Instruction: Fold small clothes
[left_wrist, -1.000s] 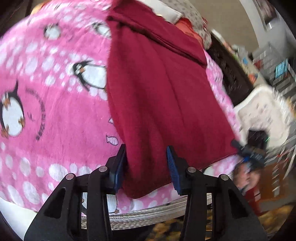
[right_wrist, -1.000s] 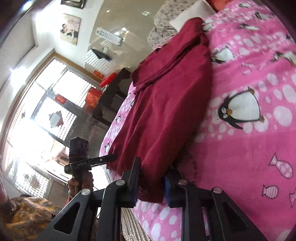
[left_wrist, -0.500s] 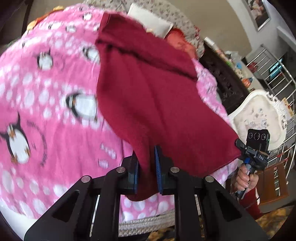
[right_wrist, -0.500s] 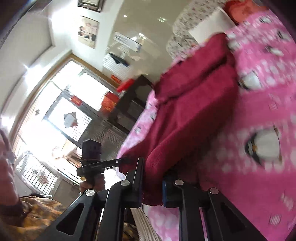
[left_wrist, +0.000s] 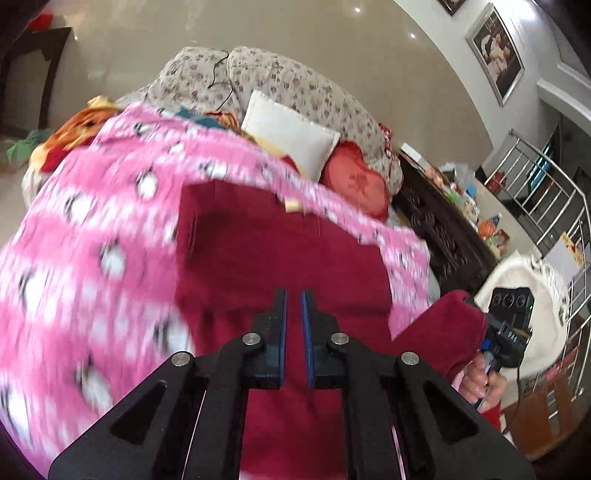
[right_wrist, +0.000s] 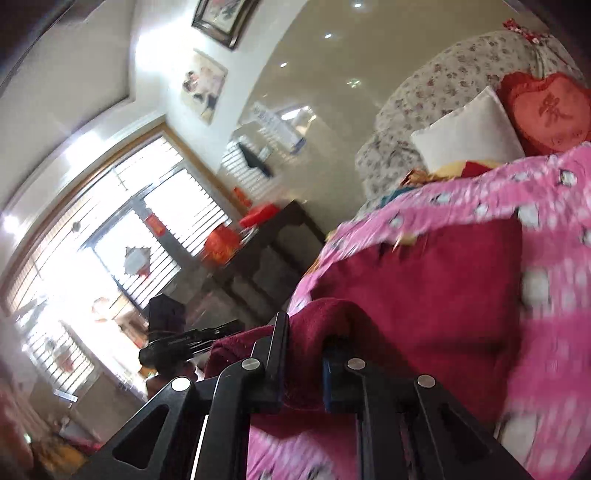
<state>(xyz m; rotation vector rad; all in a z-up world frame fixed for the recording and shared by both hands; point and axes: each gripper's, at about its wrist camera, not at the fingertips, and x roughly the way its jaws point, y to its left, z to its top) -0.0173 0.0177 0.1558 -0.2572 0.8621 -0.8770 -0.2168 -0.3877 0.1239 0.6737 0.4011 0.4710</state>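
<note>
A dark red garment (left_wrist: 280, 254) lies on the pink penguin blanket (left_wrist: 92, 258). My left gripper (left_wrist: 293, 314) is shut on the garment's near hem, which is lifted off the blanket. In the left wrist view the right gripper (left_wrist: 491, 332) holds the other lifted corner at the right. In the right wrist view my right gripper (right_wrist: 303, 343) is shut on a bunched fold of the garment (right_wrist: 424, 280), with the left gripper (right_wrist: 221, 328) visible at the left, also holding cloth.
A white pillow (left_wrist: 288, 140), a red heart cushion (left_wrist: 358, 181) and a floral quilt (left_wrist: 295, 85) sit at the bed's far end. A dark wooden cabinet (left_wrist: 443, 232) and a white chair (left_wrist: 524, 280) stand to the right. A bright window (right_wrist: 110, 258) is to the left.
The left gripper closed on the hem. Both grippers have lifted the near edge and carried it forward toward the far end of the garment.
</note>
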